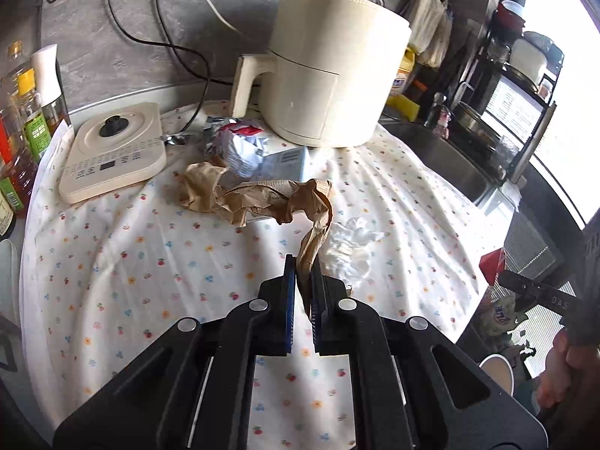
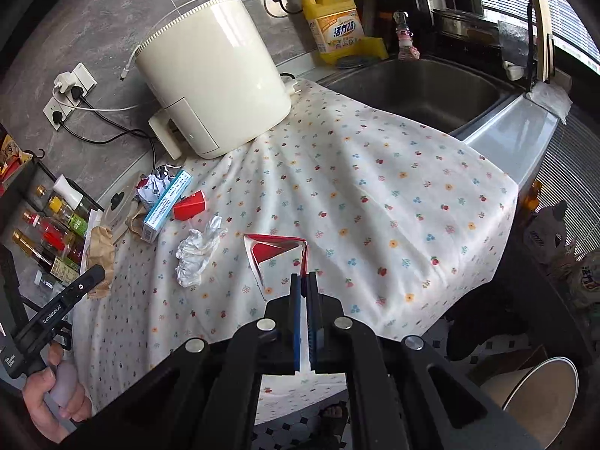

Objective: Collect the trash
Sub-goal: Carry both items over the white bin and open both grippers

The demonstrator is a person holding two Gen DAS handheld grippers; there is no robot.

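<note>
Trash in both grippers — carry-off step

Left gripper [image 1: 303,262] pinches brown paper [image 1: 262,195], right gripper [image 2: 304,279] pinches red carton [image 2: 275,249] — next, carry both to paper bin [image 2: 540,393] and release

A white cloth [image 2: 375,172] is covering the table, showing a small print of red cherries and blue and orange flowers. The crumpled paper bag [image 1: 262,198] is showing brown, the tissue [image 2: 198,251] near it white. The flattened carton [image 2: 277,251] is showing red (white inside). At the far side, the round appliance [image 2: 210,71] is gleaming cream, and the detergent bottle [image 2: 333,26] is glowing yellow.
</note>
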